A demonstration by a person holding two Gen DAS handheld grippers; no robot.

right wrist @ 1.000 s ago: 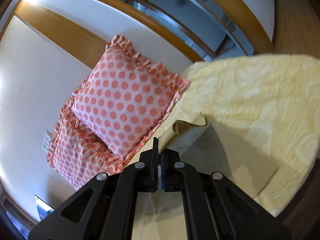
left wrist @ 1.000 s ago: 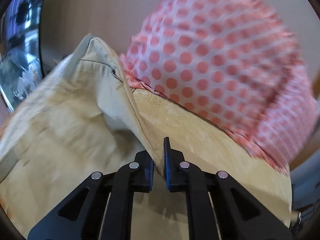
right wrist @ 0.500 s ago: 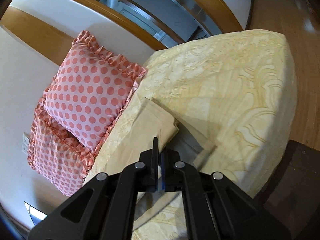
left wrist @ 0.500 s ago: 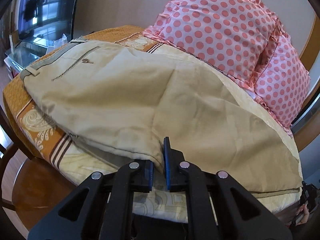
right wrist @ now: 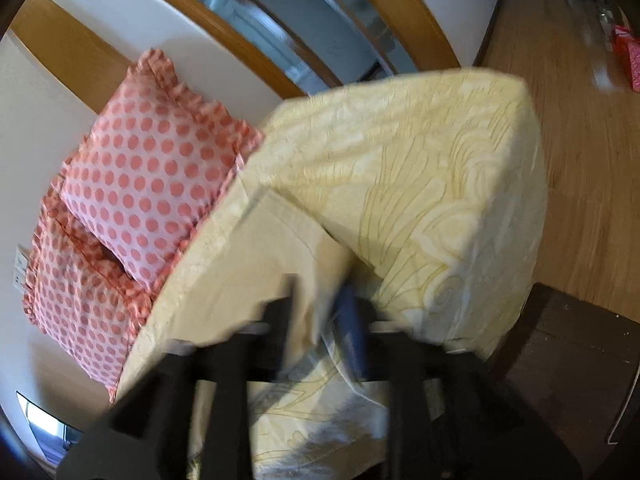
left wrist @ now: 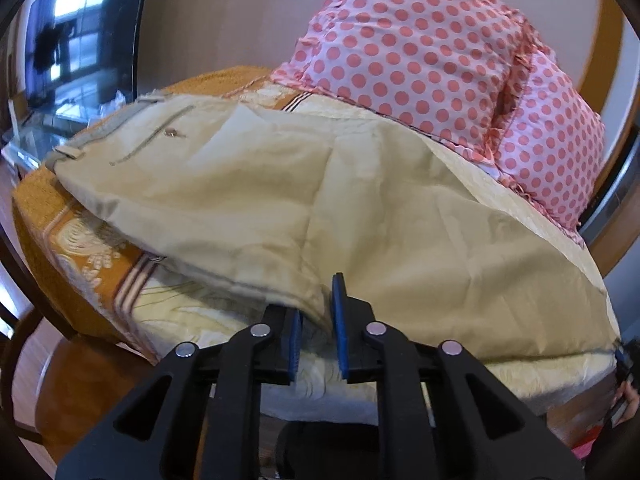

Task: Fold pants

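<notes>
The beige pants lie spread across the bed, waistband and back pocket at the far left. My left gripper sits at the near edge of the pants; its jaws stand a little apart with a fold of the cloth between them. My right gripper is blurred by motion at the pants' leg end; its jaws look parted around the cloth edge.
Two pink polka-dot pillows lean against the wall behind the pants. The bed has a yellow patterned cover with an orange border. Wooden floor and a dark stool lie to the right.
The pants were swung down and laid flat on the bed. Both grippers' jaws, pinched on the cloth before, have now parted slightly. The right gripper is moving fast.
</notes>
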